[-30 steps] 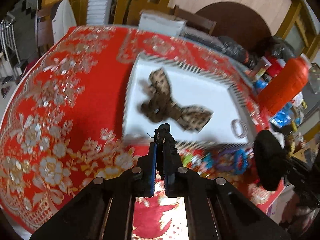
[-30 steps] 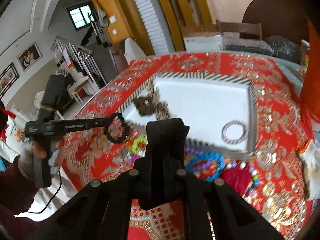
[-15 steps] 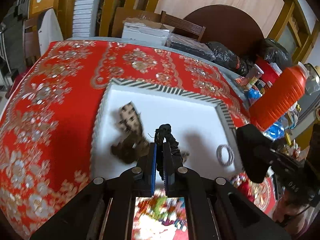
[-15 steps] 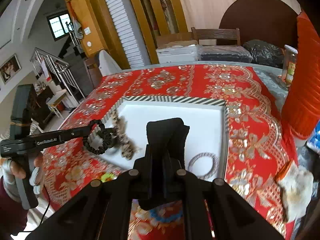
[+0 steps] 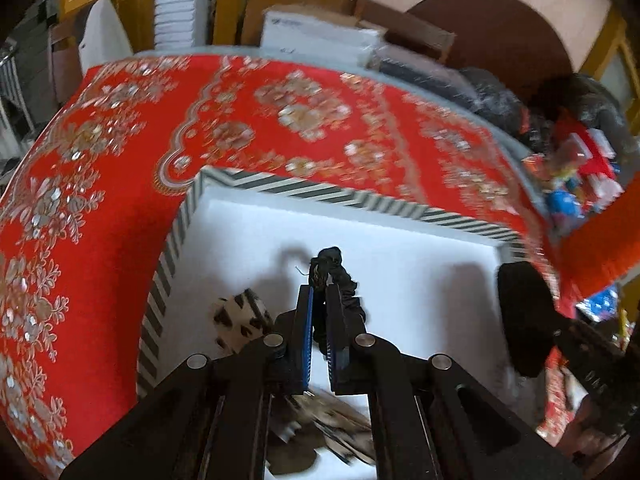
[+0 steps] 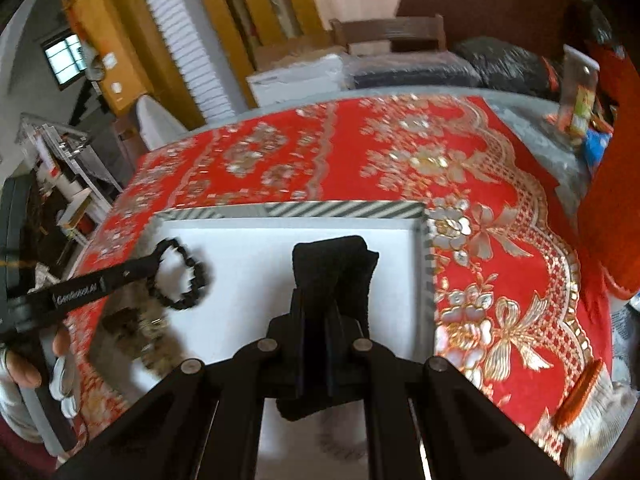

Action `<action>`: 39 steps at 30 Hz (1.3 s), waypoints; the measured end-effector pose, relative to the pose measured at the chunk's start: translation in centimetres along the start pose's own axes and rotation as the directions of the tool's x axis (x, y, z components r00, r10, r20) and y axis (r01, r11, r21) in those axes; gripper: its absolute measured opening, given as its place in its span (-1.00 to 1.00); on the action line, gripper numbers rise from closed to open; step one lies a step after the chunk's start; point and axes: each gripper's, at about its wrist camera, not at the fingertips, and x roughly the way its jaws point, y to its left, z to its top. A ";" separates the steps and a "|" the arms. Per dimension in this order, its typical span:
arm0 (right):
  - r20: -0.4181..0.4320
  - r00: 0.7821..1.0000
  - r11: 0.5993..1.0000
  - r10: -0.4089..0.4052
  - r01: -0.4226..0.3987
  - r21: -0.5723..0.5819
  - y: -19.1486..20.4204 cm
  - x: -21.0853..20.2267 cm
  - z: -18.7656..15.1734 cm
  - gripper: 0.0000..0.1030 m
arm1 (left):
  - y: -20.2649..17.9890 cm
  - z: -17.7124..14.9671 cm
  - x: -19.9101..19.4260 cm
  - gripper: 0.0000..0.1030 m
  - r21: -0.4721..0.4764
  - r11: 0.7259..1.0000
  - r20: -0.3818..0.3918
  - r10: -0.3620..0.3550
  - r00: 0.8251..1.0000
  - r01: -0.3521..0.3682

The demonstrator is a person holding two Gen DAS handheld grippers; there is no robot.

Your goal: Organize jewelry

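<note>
A white tray (image 5: 400,204) with a black-and-white striped rim lies on the red embroidered tablecloth. My left gripper (image 5: 318,294) is shut on a black ruffled hair tie (image 5: 334,266), held above the tray's floor. In the right wrist view the hair tie (image 6: 182,280) hangs as a ring from the left gripper (image 6: 156,266). My right gripper (image 6: 320,312) is shut on a folded black fabric band (image 6: 332,264) over the tray (image 6: 340,210). A brown patterned bow (image 5: 240,316) lies in the tray at the left, partly hidden under my left gripper.
An orange-red container (image 6: 612,200) stands off the tray's right side, with small cluttered items behind it. A white box (image 5: 320,36) and wooden chairs sit beyond the table's far edge. A person's hand (image 6: 24,360) grips the left tool's handle.
Both grippers have moved forward from the table's near edge to above the tray, each still holding its item. The bow now lies beneath the left gripper; the silver bracelet and coloured beads are out of sight.
</note>
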 end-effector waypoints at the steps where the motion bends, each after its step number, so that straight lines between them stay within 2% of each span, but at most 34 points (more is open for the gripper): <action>1: -0.006 1.000 1.000 -0.010 0.010 0.011 -0.5 0.7 0.2 -0.85 | 0.4 0.1 0.4 -1.00 -0.008 1.000 -0.002 0.018 1.000 -0.018; 5: -0.029 0.998 0.998 -0.049 0.050 0.028 -1.7 2.8 0.3 -0.85 | 1.8 0.4 1.2 -1.00 -0.035 0.996 -0.004 0.077 0.997 -0.077; 10: -0.052 0.997 0.998 -0.059 0.061 0.036 -2.1 3.8 -0.1 -0.82 | 2.5 0.2 1.4 -0.99 -0.035 0.995 -0.005 0.097 0.995 -0.097; 13: -0.057 0.996 0.997 -0.069 0.070 0.016 -1.4 3.2 0.1 -0.50 | 2.3 -0.1 1.1 -0.81 -0.033 0.996 0.001 0.087 0.996 -0.087; 16: -0.038 0.998 0.999 -0.046 0.046 0.013 -0.9 2.0 -0.2 -0.28 | 1.8 -0.1 0.2 -0.64 -0.018 0.996 0.030 0.091 0.995 -0.090; 22: -0.021 1.000 1.000 -0.016 0.016 0.007 0.5 -0.6 -1.2 -0.04 | 0.5 -0.4 -2.2 -0.62 0.008 0.996 0.082 0.086 0.993 -0.087; 28: 0.002 1.000 1.000 -0.017 0.017 -0.016 2.2 -2.8 -2.7 0.08 | -0.8 -1.6 -4.2 -0.62 0.047 0.994 0.124 0.094 0.988 -0.100; 39: 0.048 0.998 0.999 -0.051 0.052 -0.016 4.1 -6.3 -5.4 0.15 | -2.9 -5.0 -7.5 -0.63 0.102 0.987 0.183 0.101 0.978 -0.121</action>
